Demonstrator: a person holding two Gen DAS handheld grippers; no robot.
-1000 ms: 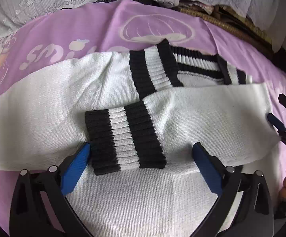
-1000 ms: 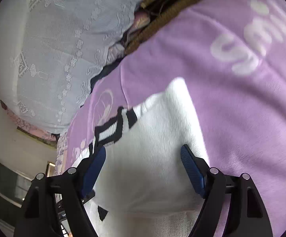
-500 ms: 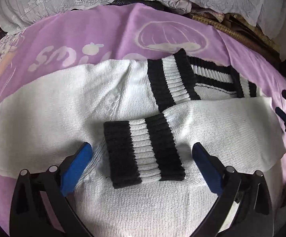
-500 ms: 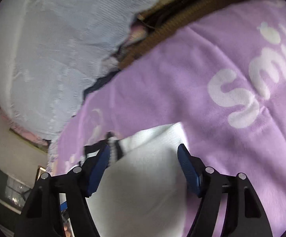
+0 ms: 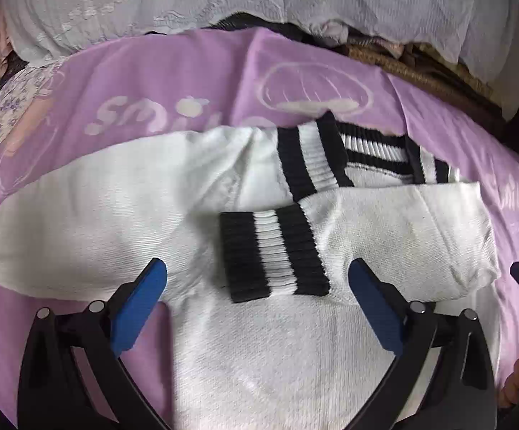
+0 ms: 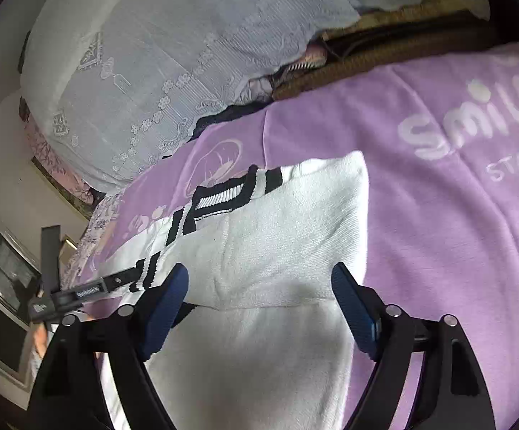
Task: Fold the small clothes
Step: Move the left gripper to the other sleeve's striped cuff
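White knit sweater (image 5: 259,351) part-folded on purple blanket (image 5: 187,71) of a bed, both sleeves crossed over the chest.

Left tool (image 5: 257,299) hovering with blue pads spread wide, clamped on nothing, above striped cuff (image 5: 273,252) at centre of left view; right tool (image 6: 259,299) likewise spread and empty, over folded shoulder edge at 6 o'clock of right view. Second cuff (image 5: 311,159) lying toward 12 o'clock beside striped collar (image 5: 377,152). Judged status: sleeve folds done; lengthwise fold of body, hem toward collar, probably left, along with any further garments. Lace cover (image 6: 187,36) bunched at 11 o'clock.
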